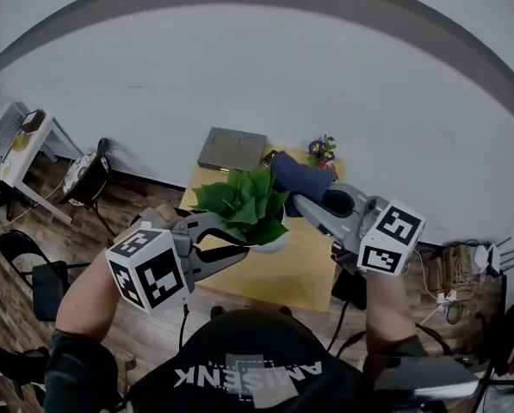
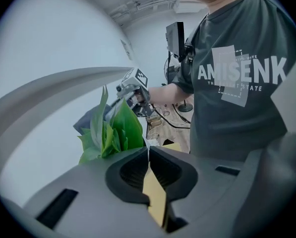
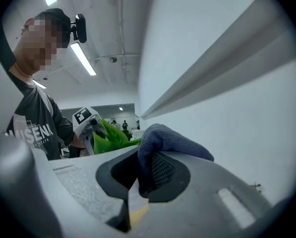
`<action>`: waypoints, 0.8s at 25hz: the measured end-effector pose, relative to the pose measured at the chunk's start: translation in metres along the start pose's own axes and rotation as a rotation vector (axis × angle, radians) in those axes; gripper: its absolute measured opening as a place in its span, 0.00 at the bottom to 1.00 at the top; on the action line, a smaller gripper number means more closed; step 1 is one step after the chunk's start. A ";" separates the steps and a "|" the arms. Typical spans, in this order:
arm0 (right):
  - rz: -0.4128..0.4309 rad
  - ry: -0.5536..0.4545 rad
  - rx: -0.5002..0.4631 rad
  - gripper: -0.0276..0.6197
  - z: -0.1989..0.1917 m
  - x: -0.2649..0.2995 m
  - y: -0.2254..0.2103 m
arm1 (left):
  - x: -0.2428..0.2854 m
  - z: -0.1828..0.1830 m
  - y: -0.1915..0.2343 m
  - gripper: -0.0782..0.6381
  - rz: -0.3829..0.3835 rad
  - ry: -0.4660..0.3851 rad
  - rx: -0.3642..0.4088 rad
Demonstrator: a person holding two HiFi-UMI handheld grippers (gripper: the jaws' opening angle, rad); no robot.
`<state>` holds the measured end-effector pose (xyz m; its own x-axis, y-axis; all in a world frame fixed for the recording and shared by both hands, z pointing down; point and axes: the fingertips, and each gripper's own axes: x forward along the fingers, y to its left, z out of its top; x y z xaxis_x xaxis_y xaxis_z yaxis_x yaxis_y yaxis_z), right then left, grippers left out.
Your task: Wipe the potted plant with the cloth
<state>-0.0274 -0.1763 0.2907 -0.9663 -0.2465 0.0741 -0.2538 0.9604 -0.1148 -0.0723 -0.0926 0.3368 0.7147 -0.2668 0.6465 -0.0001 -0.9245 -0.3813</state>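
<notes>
Two grippers are at work around the potted plant (image 1: pixel 250 203), which stands mid-tabletop (image 1: pixel 265 284). Your right gripper (image 3: pixel 143 175) has its jaws clamped on the dark blue cloth (image 1: pixel 301 177), bunched at about 1 o'clock of the plant, at the outer leaves. Your left gripper (image 2: pixel 148 155) sits at the plant's 8 o'clock with its jaws pressed together. A thin pale sliver shows at their tips, and I cannot tell whether it is the pot's rim.

As I read it, you are bringing the cloth in to wipe, and no leaf is clearly under it yet. Next, lower the cloth toward 7 o'clock onto a broad leaf and draw it along lightly, so the stems do not bend.

A white pot (image 1: pixel 272 244) holds the green foliage. At the tabletop's 1 o'clock stands a small purple-flowered plant (image 1: pixel 322 151), its container too small to make out. The flat grey box (image 1: pixel 232 149) at 11 o'clock shows only its top.
</notes>
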 end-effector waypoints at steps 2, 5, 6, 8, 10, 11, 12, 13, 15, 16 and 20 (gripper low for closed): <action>0.038 0.004 -0.031 0.09 0.012 0.007 0.002 | -0.002 0.002 0.000 0.12 0.005 -0.007 0.006; 0.072 0.031 -0.038 0.09 0.010 0.014 -0.001 | -0.004 0.006 0.001 0.12 0.022 -0.019 0.001; 0.080 0.037 -0.024 0.09 0.006 0.014 -0.003 | -0.004 0.006 0.002 0.12 0.028 -0.019 0.000; 0.094 0.047 0.005 0.09 -0.005 0.015 -0.007 | -0.004 0.006 0.002 0.12 0.038 -0.012 -0.001; 0.115 0.062 0.024 0.09 -0.019 0.014 -0.007 | -0.004 0.005 0.001 0.12 0.041 -0.011 -0.009; 0.127 0.074 0.030 0.09 -0.027 0.013 -0.007 | -0.004 0.005 0.000 0.12 0.043 -0.012 -0.016; 0.139 0.087 0.035 0.09 -0.035 0.011 -0.006 | -0.004 0.005 0.001 0.12 0.045 -0.014 -0.023; 0.151 0.097 0.041 0.09 -0.043 0.009 -0.004 | -0.003 0.005 0.001 0.12 0.047 -0.013 -0.029; 0.171 0.106 0.061 0.09 -0.055 0.005 -0.003 | -0.002 0.004 0.001 0.12 0.043 -0.008 -0.038; 0.179 0.108 0.075 0.09 -0.061 0.004 -0.002 | -0.002 0.003 0.001 0.12 0.040 -0.008 -0.043; 0.201 0.139 0.141 0.09 -0.095 -0.001 0.000 | 0.000 -0.003 0.000 0.13 0.034 -0.007 -0.058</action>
<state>-0.0222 -0.1636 0.3851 -0.9851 -0.0233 0.1704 -0.0706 0.9582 -0.2773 -0.0744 -0.0933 0.3390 0.7181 -0.2970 0.6293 -0.0649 -0.9290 -0.3644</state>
